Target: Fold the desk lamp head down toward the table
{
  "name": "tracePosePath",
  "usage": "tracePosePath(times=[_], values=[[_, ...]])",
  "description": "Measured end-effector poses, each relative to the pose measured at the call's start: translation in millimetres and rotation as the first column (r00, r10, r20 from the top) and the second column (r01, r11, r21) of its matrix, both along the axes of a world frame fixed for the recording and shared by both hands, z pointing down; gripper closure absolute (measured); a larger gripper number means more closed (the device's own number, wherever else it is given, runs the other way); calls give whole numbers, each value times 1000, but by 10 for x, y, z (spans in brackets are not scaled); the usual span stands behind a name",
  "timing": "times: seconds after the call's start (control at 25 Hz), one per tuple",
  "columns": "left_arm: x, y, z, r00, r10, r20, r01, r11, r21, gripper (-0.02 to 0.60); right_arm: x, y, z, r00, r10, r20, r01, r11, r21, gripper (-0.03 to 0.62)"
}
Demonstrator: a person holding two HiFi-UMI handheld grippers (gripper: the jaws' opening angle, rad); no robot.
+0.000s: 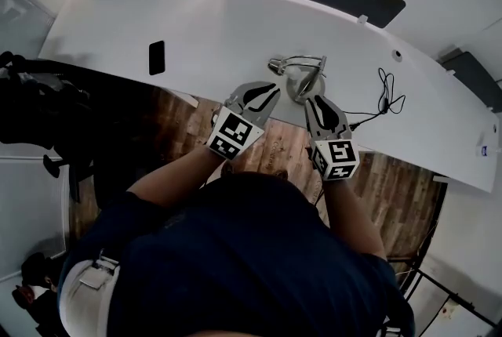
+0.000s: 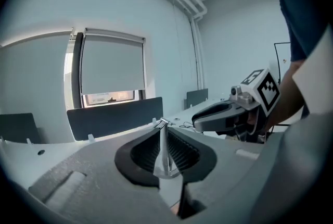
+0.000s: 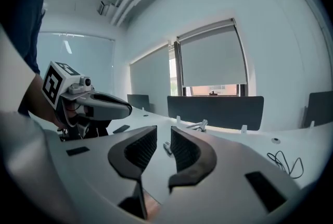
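White bench (image 1: 204,22). Desk lamp (image 1: 304,81) at 12 o'clock of both grippers. Left gripper (image 1: 274,88) fingers narrowly parted, lamp stem visible in the gap. Right gripper (image 1: 314,99) fingers spread, gripping nothing.

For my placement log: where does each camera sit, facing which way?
Head view: head-mounted, steeply down at desk, lamp; forearms, left claw, right claw.
Left gripper view: on left claw, along its jaws toward window; right claw beside.
Right gripper view: on right claw, same way; left claw beside.
All share the desk.
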State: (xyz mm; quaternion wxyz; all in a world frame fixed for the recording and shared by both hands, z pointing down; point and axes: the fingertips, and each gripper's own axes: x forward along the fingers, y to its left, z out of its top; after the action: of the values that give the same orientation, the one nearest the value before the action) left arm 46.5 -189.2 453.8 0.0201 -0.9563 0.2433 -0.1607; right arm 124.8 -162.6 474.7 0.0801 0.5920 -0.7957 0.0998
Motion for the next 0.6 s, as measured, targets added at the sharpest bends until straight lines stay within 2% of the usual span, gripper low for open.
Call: tracePosePath(times=[0.12,0.28,0.48,0.6], values=[[-95,239,-281,997,42,-69,-43,999,-16,552,-222,197,-272,998,-34,55,32,999,42,526],[-163,497,-540,986,101,-133,-103,995,-9,574,-515,396,-595,993,-94,64,88,991,98,563],[-202,711,-774,972,145,-186,-149,989,-9,575,-727,542,-880,987,-146,64,134,978,163,580],[-259,764,-785,971,144,-192,-148,989,-6,575,-838,593,-825,985,-160,62,149,977,154,583]])
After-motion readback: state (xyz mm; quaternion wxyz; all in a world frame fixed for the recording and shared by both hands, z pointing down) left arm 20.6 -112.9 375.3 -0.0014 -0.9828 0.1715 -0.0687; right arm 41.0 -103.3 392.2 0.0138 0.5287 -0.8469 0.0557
